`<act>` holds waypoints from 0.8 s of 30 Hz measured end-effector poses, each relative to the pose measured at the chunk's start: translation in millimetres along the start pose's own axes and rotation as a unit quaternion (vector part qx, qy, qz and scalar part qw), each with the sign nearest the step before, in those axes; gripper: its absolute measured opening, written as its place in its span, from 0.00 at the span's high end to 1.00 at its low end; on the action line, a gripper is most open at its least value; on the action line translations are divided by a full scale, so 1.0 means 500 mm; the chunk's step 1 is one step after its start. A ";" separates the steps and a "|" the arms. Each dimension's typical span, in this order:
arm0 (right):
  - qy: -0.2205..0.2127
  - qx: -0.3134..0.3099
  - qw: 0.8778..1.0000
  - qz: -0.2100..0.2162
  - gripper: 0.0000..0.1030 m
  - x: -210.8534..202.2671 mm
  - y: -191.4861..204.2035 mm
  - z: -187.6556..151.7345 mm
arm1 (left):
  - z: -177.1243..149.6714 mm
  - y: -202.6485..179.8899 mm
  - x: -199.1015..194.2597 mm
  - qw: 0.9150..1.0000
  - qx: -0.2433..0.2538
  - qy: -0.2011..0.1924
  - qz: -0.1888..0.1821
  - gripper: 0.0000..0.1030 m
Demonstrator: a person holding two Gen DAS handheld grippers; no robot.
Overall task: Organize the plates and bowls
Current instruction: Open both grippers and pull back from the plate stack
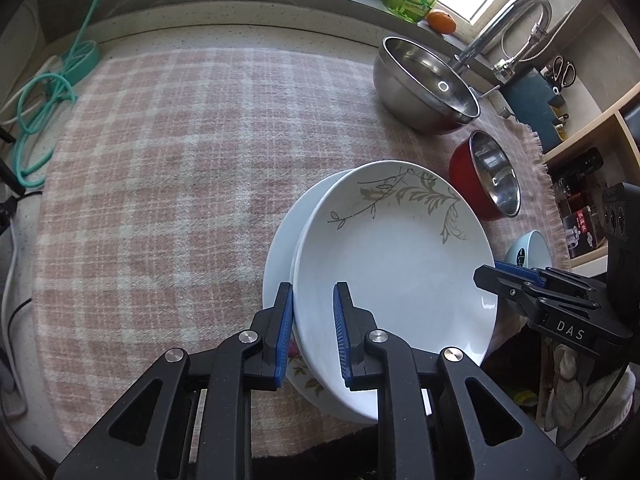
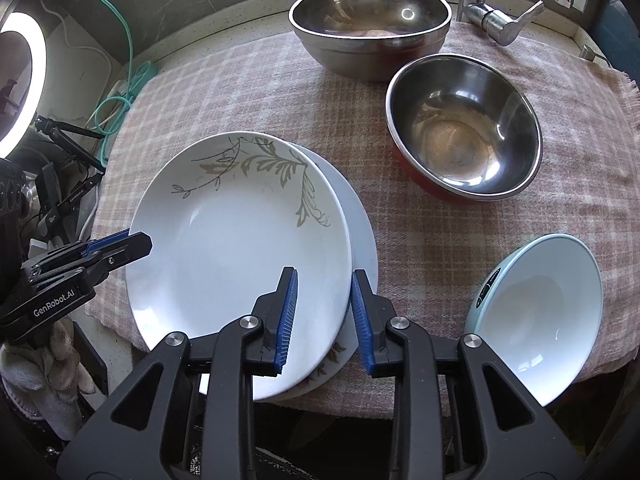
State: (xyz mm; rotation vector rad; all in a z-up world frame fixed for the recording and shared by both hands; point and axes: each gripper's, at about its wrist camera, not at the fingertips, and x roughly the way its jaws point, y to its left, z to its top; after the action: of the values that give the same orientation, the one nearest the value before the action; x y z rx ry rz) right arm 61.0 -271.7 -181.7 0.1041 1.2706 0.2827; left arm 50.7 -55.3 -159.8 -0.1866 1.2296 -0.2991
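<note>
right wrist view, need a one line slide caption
Right hand-held gripper straddles the rim of the leaf-patterned plate stacked on plates, beside two steel bowls.

The left wrist view looks down from the near left edge of the checked cloth (image 1: 160,168), facing the window, close above the stacked plates (image 1: 392,264). The right wrist view looks from the plates' (image 2: 240,256) other side, perhaps slightly higher. Both share plates, steel bowls (image 2: 370,20) and tap.
</note>
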 end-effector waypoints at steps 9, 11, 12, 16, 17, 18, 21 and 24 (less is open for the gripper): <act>-0.001 0.003 1.000 0.001 0.72 0.002 -0.002 0.000 | 0.003 0.003 0.000 1.000 -0.003 0.002 -0.002 0.83; -0.003 0.006 1.000 0.001 0.72 -0.002 -0.005 -0.001 | 0.002 0.003 -0.002 1.000 -0.003 0.000 -0.002 0.83; -0.005 0.008 1.000 0.002 0.70 -0.005 -0.007 -0.001 | 0.002 0.003 -0.004 1.000 -0.003 -0.001 -0.001 0.83; -0.018 0.014 1.000 0.008 0.54 -0.019 -0.010 0.004 | 0.005 0.004 -0.012 1.000 -0.006 -0.006 -0.002 0.83; -0.020 0.013 1.000 0.009 0.54 -0.023 -0.008 0.005 | 0.006 0.004 -0.014 1.000 -0.007 -0.008 -0.002 0.83; -0.023 0.013 1.000 0.011 0.54 -0.027 -0.008 0.007 | 0.007 0.005 -0.017 1.000 -0.008 -0.010 -0.002 0.83; -0.034 0.017 0.999 0.019 0.40 -0.041 -0.008 0.015 | 0.014 0.005 -0.023 1.000 -0.009 -0.014 -0.005 0.79; -0.049 0.020 0.998 0.024 0.34 -0.057 -0.010 0.025 | 0.020 0.001 -0.031 1.000 -0.009 -0.021 -0.007 0.69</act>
State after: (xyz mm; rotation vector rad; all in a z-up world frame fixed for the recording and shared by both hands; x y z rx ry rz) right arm 65.9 -283.1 -152.6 0.1811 1.1768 0.2903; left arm 55.6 -49.9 -142.5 -0.2151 1.1899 -0.2949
